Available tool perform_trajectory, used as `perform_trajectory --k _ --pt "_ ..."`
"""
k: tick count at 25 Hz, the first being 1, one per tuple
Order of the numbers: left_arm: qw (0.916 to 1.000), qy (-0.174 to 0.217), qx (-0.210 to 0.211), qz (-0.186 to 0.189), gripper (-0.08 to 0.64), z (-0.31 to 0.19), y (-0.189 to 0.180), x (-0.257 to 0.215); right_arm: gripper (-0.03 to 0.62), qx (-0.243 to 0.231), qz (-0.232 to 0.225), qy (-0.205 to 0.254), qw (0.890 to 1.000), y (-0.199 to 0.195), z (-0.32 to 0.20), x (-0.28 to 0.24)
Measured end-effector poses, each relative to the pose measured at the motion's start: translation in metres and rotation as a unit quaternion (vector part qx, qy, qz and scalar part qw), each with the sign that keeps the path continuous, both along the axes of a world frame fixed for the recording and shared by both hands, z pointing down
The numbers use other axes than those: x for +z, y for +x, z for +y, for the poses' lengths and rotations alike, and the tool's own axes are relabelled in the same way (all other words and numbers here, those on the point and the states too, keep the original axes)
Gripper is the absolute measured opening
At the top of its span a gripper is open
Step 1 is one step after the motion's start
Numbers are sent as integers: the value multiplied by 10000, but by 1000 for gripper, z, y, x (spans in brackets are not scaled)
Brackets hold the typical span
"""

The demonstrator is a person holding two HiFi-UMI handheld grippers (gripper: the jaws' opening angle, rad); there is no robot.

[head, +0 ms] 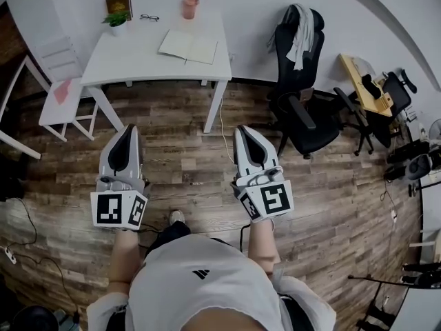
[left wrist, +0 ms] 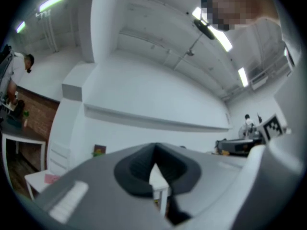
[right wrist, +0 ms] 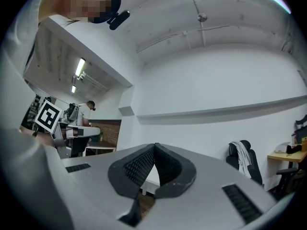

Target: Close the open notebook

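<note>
Jaws are pressed together, empty, on left gripper (head: 129, 131) and right gripper (head: 242, 131); the open notebook (head: 188, 47) on the far table (head: 131, 64) should be approached squarely.

the notebook (head: 188, 46) lies open and flat on the white table (head: 138, 64), toward its right half near the far edge. both pages face up, pale and blank-looking, the spine running away from the viewer, the whole slightly skewed.
</note>
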State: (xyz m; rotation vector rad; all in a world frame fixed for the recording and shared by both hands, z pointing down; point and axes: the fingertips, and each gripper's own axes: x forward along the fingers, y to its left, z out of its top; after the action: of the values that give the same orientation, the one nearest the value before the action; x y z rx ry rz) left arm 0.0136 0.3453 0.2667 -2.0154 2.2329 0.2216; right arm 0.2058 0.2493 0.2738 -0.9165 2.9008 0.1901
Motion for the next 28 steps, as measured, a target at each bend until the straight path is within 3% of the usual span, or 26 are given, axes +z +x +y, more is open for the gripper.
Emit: perform_trajectory --k 13,23,28 --pt "9985 20 525 121 8 -50 -65 1 -3 232 48 174 9996 -62 -36 -1" --pt "9997 19 226 121 8 -89 -103 14 -3 460 101 -34 9989 -89 -85 10" --pt "9998 -36 25 203 8 -128 -126 21 -3 343 67 -13 9994 -111 -129 10"
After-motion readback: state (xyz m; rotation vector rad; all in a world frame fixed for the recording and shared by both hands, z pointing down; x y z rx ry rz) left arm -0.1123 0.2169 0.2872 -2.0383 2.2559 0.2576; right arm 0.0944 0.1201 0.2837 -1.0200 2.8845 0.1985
